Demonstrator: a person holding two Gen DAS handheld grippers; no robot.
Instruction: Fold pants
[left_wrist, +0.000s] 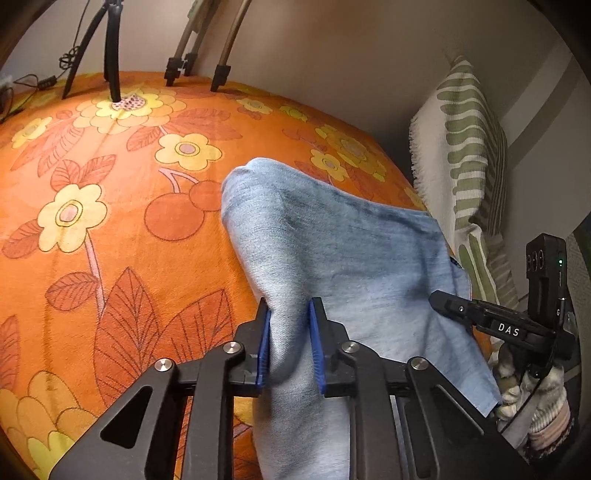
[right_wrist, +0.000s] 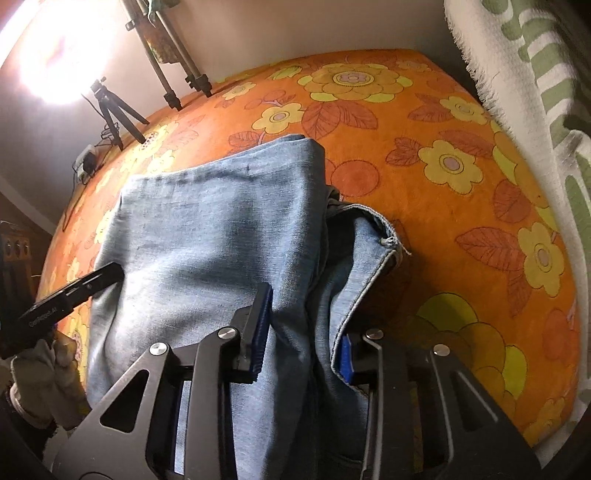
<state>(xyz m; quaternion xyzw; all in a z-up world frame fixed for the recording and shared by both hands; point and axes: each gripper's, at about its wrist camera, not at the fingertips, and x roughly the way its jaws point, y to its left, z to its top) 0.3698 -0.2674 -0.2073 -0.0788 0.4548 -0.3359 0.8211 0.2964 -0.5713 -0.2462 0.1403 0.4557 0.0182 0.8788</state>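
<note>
Both pinched denim: left gripper (left_wrist: 290, 343) and right gripper (right_wrist: 303, 332) clamped the jeans (right_wrist: 221, 236), whose length ran away across the orange bedspread (right_wrist: 443, 184).

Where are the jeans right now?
The jeans lie on the orange flowered cover, in the middle of both views, pinched by both grippers, left of the green-striped pillow.
</note>
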